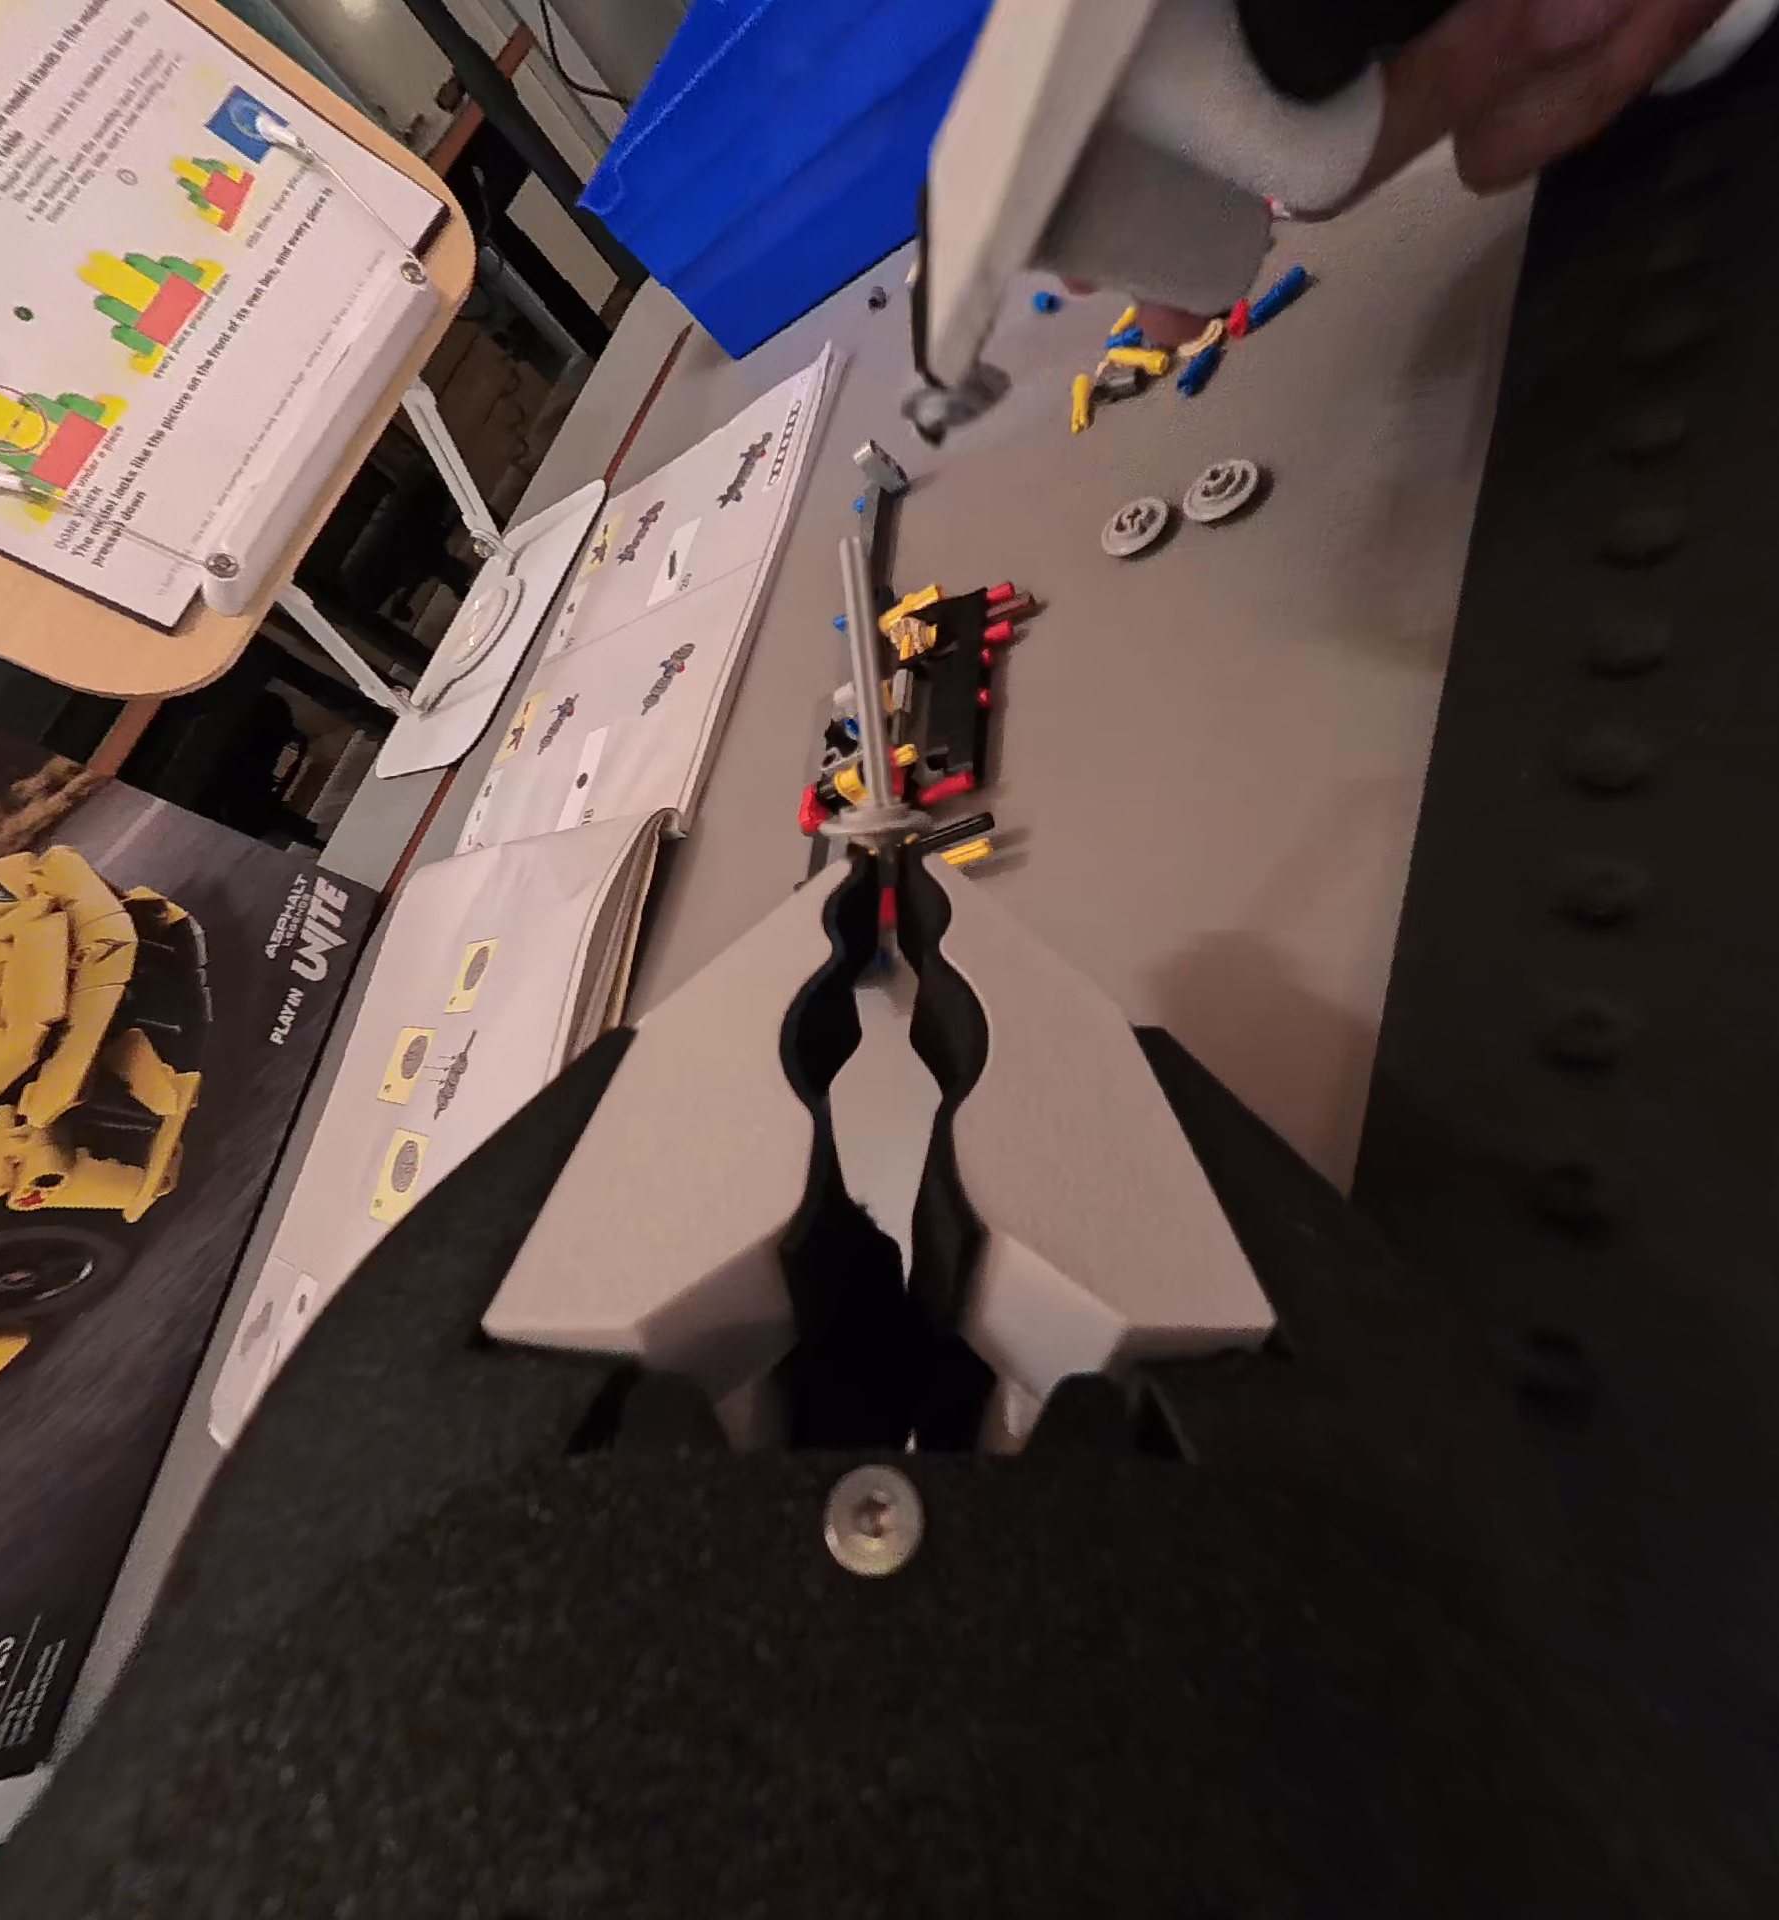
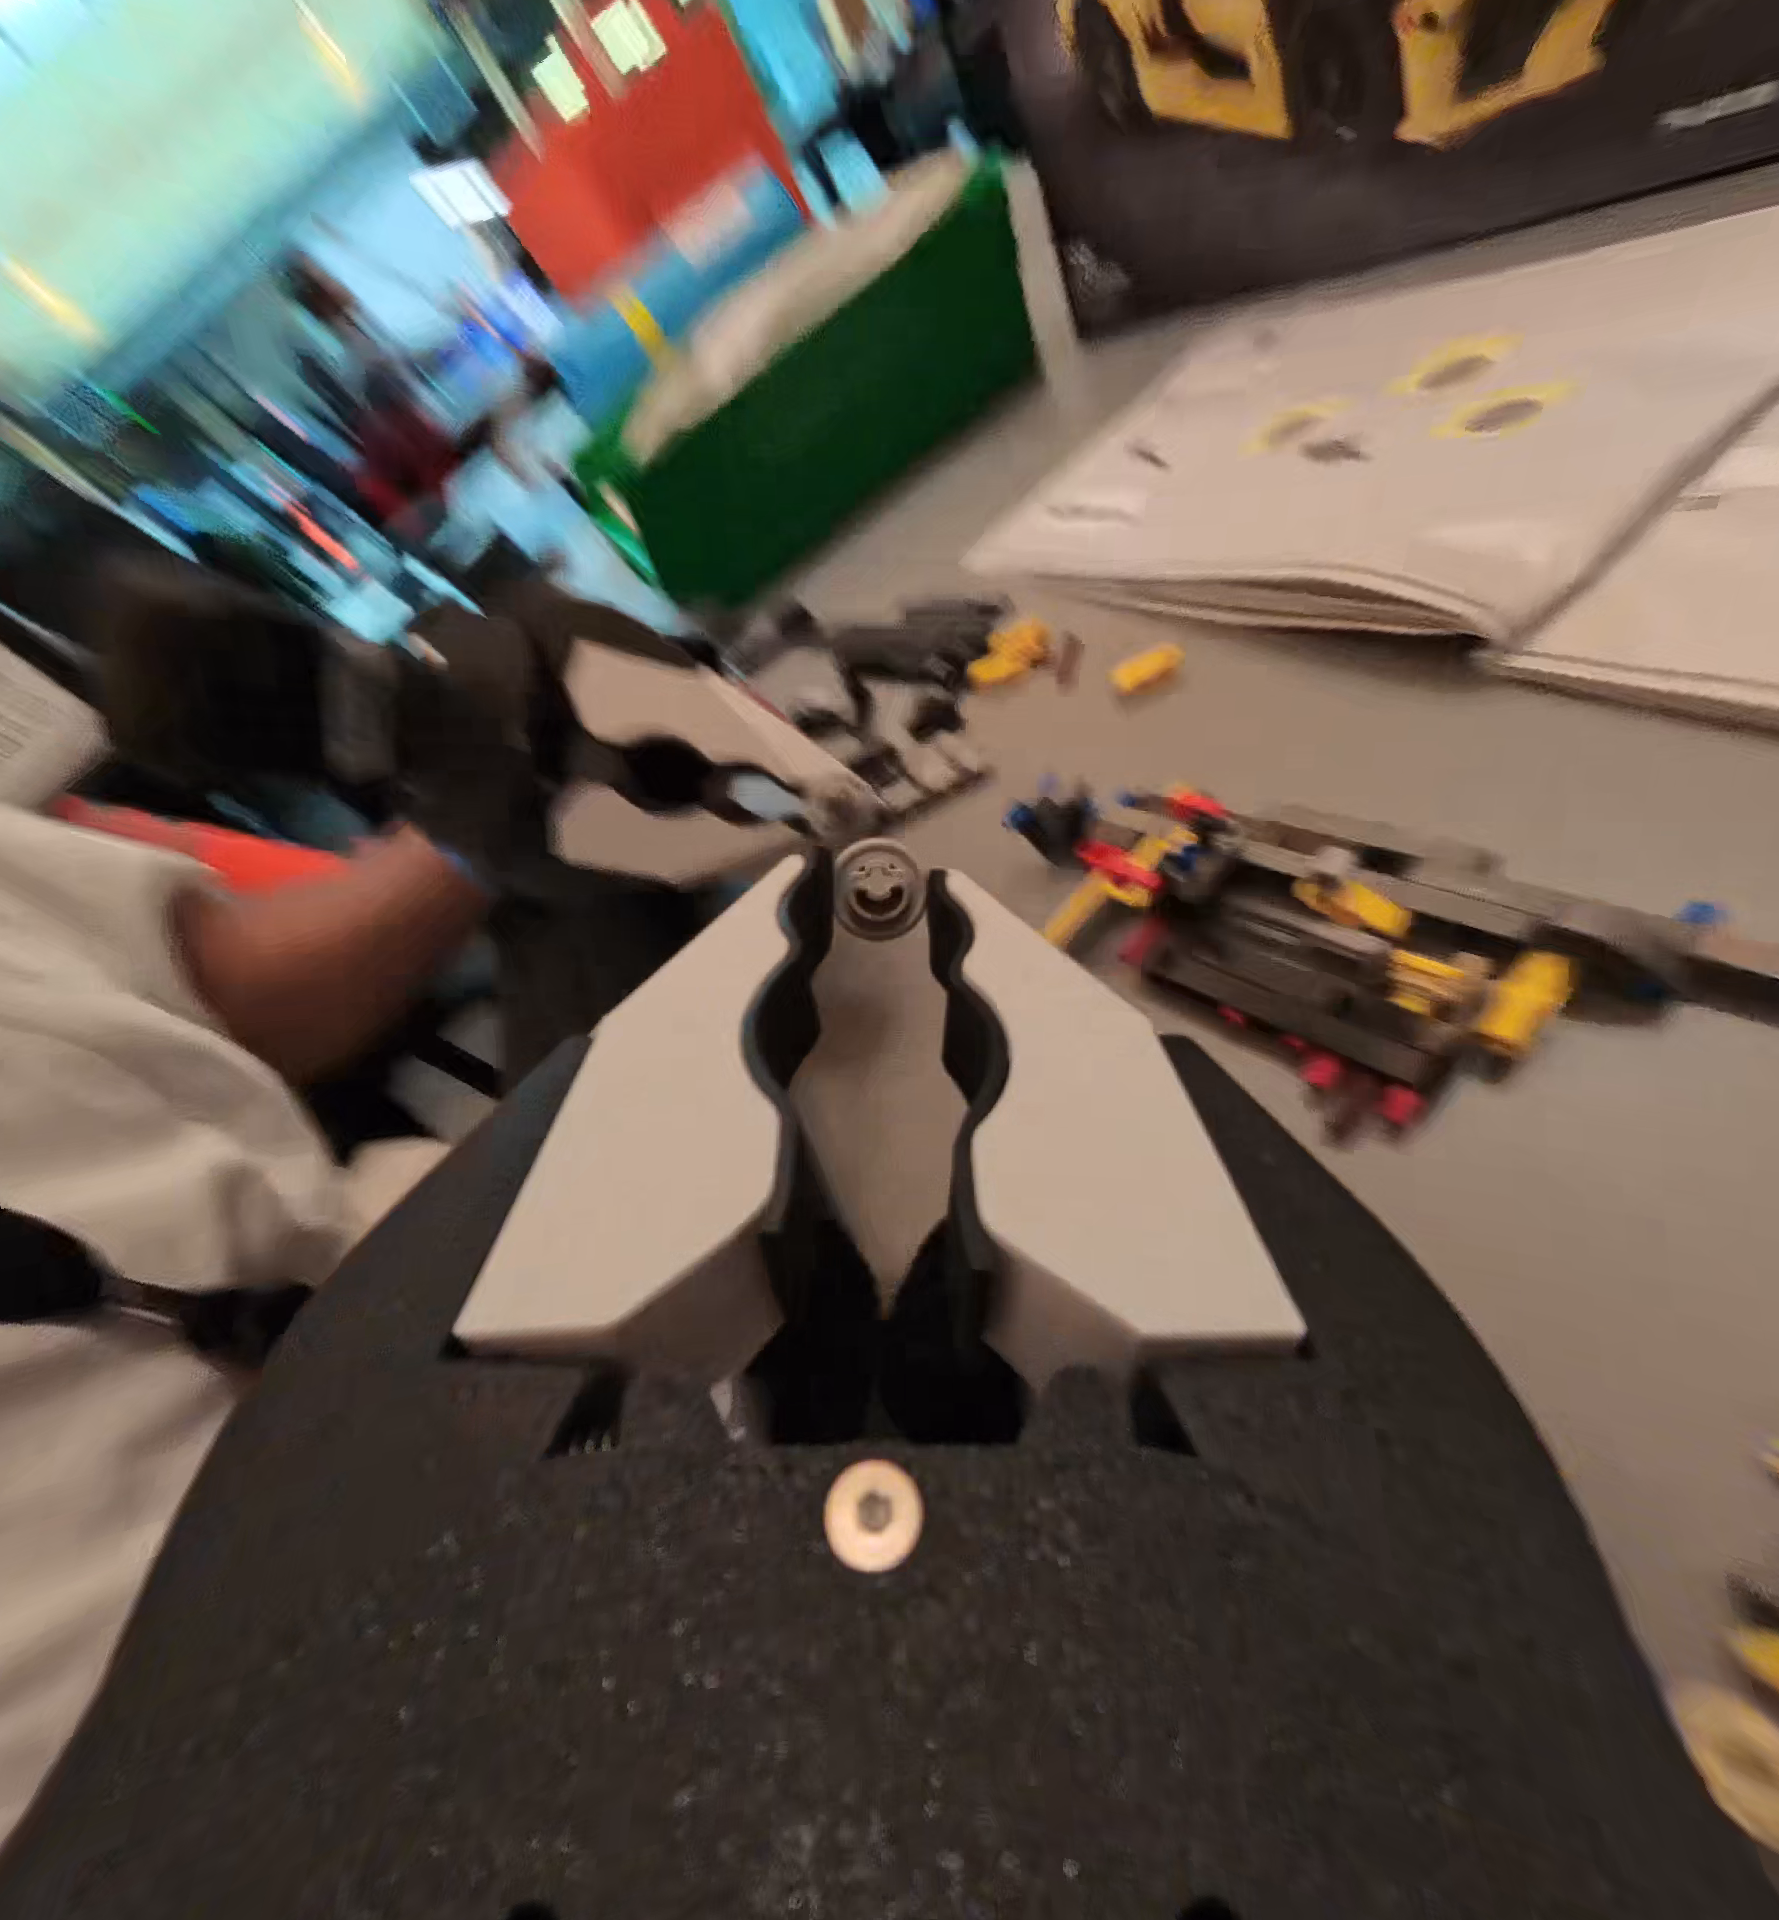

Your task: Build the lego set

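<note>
A grey tabletop (image 1: 1228, 831) holds an open instruction booklet (image 1: 656, 644) on the left, with the set's box (image 1: 85, 1091) nearer and a blue bin (image 1: 791, 156) at the far edge. The left gripper (image 1: 880, 862) is clenched on a grey axle (image 1: 864, 675) that carries a grey disc near the fingertips. Behind the axle, the partly built black, yellow and red chassis (image 1: 942, 686) lies on the table. Two grey wheel hubs (image 1: 1181, 504) lie to its far right, beside a scatter of small yellow, blue and red pins (image 1: 1176, 348). The right gripper (image 2: 869, 894) grasps a round grey hub (image 2: 872, 902) between its tips, just beside the left gripper's tips.
</note>
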A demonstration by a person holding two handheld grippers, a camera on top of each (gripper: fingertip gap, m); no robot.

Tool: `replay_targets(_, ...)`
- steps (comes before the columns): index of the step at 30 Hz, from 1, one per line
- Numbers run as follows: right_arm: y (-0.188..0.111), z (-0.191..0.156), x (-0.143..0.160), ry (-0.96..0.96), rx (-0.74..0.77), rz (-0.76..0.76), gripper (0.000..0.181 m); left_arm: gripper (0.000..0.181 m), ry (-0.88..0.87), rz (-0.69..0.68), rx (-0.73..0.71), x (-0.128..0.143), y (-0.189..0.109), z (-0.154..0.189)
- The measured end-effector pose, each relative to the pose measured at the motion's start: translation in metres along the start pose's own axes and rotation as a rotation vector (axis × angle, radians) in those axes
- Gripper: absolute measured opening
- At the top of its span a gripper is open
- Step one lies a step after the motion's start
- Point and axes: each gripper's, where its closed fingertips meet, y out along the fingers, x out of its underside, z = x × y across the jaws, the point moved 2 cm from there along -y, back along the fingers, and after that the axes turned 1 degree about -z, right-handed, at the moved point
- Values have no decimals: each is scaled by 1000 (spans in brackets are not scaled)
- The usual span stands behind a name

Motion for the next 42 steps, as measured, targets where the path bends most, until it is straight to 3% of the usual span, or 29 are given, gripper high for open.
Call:
replay_targets(2, 5, -3, -7, 151, -105, 86, 17, 1, 11, -10, -5, 2, 1, 0)
replay_targets(5, 12, -4, -4, 218, -161, 104, 17, 1, 30, -13, 6, 2, 2, 3)
replay_targets(11, 21, -3, 2, 207, -151, 46, 17, 1, -32, 2, 43, 5, 1, 3)
replay_targets(24, 25, -4, 5, 253, -192, 11, 17, 1, 14, -18, 89, 7, 3, 14)
replay_targets(42, 27, -1, 10, 191, -116, -23, 17, 1, -16, -43, 103, 12, 4, 12)
